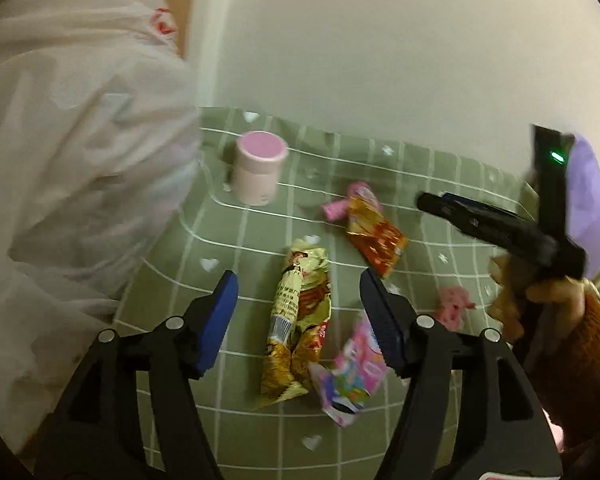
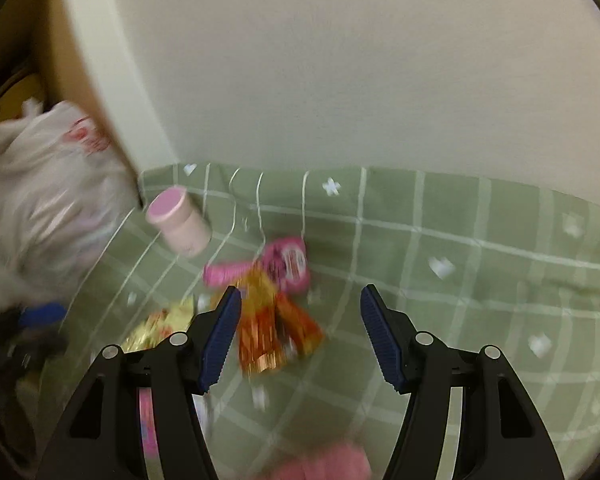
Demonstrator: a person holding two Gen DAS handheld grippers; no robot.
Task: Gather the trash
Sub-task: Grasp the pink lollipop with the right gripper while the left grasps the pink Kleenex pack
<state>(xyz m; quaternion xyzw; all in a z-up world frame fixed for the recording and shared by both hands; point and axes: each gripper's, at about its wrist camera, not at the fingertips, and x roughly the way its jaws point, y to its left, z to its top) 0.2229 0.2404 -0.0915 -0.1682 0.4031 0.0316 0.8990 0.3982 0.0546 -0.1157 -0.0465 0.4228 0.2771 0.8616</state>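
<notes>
Wrappers lie on a green checked tablecloth [image 1: 440, 184]. My left gripper [image 1: 300, 320] is open, its jaws on either side of a long yellow-green snack wrapper [image 1: 300, 320]. A pink and white wrapper [image 1: 352, 372] lies by its right finger. An orange wrapper [image 1: 374, 236] and a pink wrapper [image 1: 340, 204] lie farther back, and a small pink crumpled scrap [image 1: 454, 306] to the right. My right gripper [image 2: 300, 328] is open and empty just above the orange wrapper [image 2: 272, 328]; the pink wrapper [image 2: 284, 264] lies behind it. In the left wrist view the right gripper [image 1: 492, 224] shows at the right.
A white plastic bag [image 1: 72, 168] hangs at the left edge of the table; it also shows in the right wrist view [image 2: 40, 204]. A pink round lidded container [image 1: 260, 168] stands near the back left. A cream wall [image 1: 380, 40] is behind the table.
</notes>
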